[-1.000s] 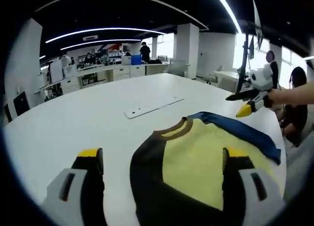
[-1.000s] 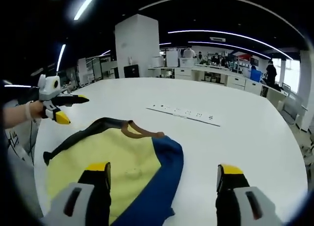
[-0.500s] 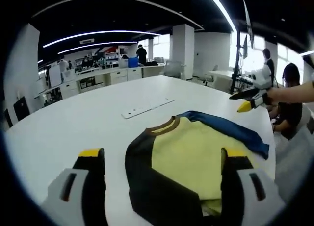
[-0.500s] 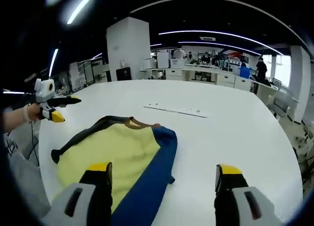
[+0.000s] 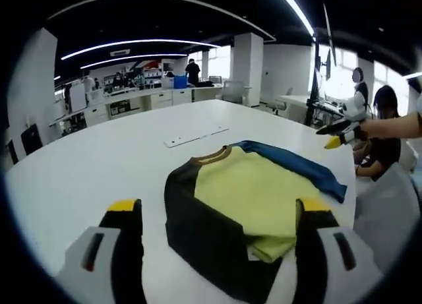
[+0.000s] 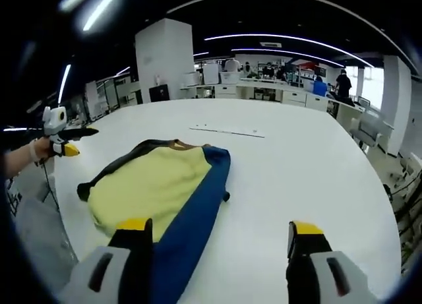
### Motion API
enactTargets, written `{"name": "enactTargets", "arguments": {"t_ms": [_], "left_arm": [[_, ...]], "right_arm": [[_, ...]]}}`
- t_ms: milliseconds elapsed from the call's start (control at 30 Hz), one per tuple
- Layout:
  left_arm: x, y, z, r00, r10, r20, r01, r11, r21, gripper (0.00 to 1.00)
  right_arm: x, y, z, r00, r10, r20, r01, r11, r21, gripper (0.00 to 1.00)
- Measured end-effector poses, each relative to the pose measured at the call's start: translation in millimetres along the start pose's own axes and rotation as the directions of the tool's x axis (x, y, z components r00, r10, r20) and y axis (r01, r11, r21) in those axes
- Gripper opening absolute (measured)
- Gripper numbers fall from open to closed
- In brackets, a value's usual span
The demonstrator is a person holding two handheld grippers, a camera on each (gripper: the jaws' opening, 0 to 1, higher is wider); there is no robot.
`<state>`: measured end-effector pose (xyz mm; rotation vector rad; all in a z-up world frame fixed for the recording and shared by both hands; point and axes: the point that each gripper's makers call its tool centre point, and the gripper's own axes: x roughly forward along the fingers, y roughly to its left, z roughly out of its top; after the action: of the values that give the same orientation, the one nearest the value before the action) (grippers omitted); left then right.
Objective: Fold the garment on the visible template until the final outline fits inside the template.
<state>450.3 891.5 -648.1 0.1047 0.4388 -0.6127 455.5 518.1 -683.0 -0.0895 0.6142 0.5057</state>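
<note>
- Left gripper (image 5: 214,218) and right gripper (image 6: 214,235) hover with jaws spread, holding nothing.
- Garment (image 5: 247,198), yellow with black and blue sleeves, lies just ahead at 12 o'clock; no template outline is discernible.
- Risk: its 3 o'clock sleeve lies near the table (image 5: 99,159) edge and may slide off.
- Open tabletop from 9 to 12 o'clock; white strip (image 5: 196,135) lies beyond.

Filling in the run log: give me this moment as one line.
garment: partly folded, flat on white table | left gripper: open, empty | right gripper: open, empty | white strip: beyond the collar
</note>
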Motion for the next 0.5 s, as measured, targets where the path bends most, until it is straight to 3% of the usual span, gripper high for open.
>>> {"name": "enactTargets", "arguments": {"t_ms": [233, 500], "left_arm": [[-17.6, -7.0, -9.2, 1.0, 0.006, 0.003, -0.006, 1.0, -0.01, 0.93], [-26.8, -11.7, -23.1, 1.0, 0.002, -0.004, -0.002, 0.999, -0.036, 0.93]], "right_arm": [[-14.9, 11.2, -22.0, 1.0, 0.006, -0.018, -0.006, 1.0, 0.003, 0.8], [-27.1, 27.6, -55.7, 0.996, 0.034, -0.088, -0.04, 0.997, -0.067, 0.67]]}}
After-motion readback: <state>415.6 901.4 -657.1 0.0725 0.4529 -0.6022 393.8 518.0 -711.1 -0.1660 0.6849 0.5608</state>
